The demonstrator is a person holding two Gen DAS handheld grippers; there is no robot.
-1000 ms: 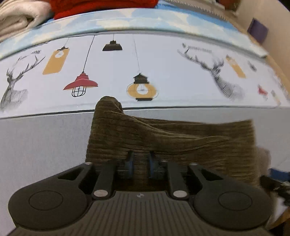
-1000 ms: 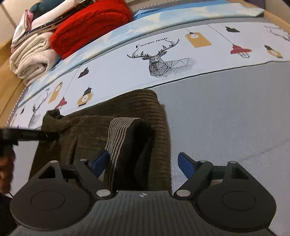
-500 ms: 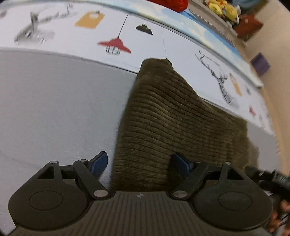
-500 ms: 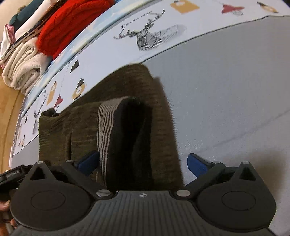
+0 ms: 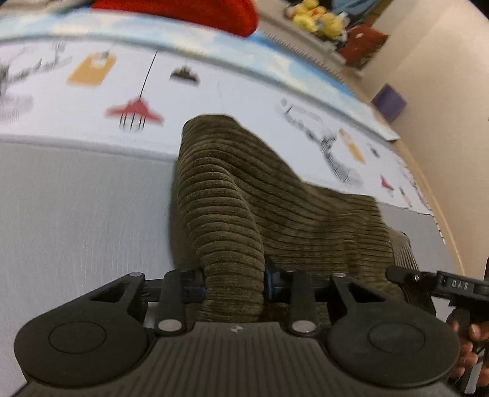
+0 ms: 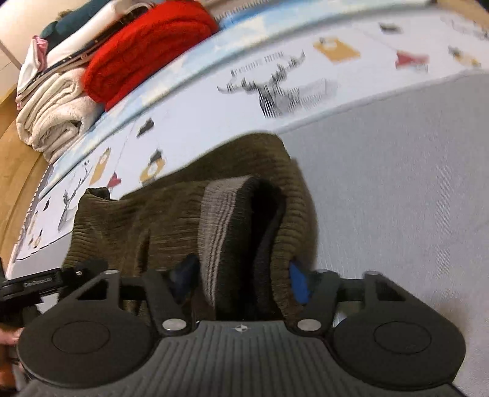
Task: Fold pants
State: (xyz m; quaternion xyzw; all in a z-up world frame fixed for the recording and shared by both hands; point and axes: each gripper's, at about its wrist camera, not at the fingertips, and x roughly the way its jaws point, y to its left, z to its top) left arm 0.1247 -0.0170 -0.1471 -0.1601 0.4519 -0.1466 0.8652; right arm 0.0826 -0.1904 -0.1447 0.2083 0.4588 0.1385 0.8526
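Olive corduroy pants (image 5: 275,198) lie folded on the bed, with a striped inner waistband (image 6: 220,220) showing in the right wrist view. My left gripper (image 5: 233,284) is closing, and its blue pads press a raised ridge of the cloth at the pants' left end. My right gripper (image 6: 242,279) is closing too, its pads squeezing the bunched waistband end of the pants (image 6: 152,220). Each gripper's handle shows at the edge of the other view, the right one held by a hand (image 5: 470,336).
The bedding is grey cloth (image 6: 397,183) with a white band printed with deer and lamps (image 6: 275,91). Behind it sit a red knit (image 6: 146,52) and folded white blankets (image 6: 55,113). Yellow plush toys (image 5: 314,18) and a purple box (image 5: 389,102) stand near the wall.
Half a second ago both grippers stood wide open around the pants; now both have narrowed onto the cloth. Before that the left gripper let go and shifted to the left end.
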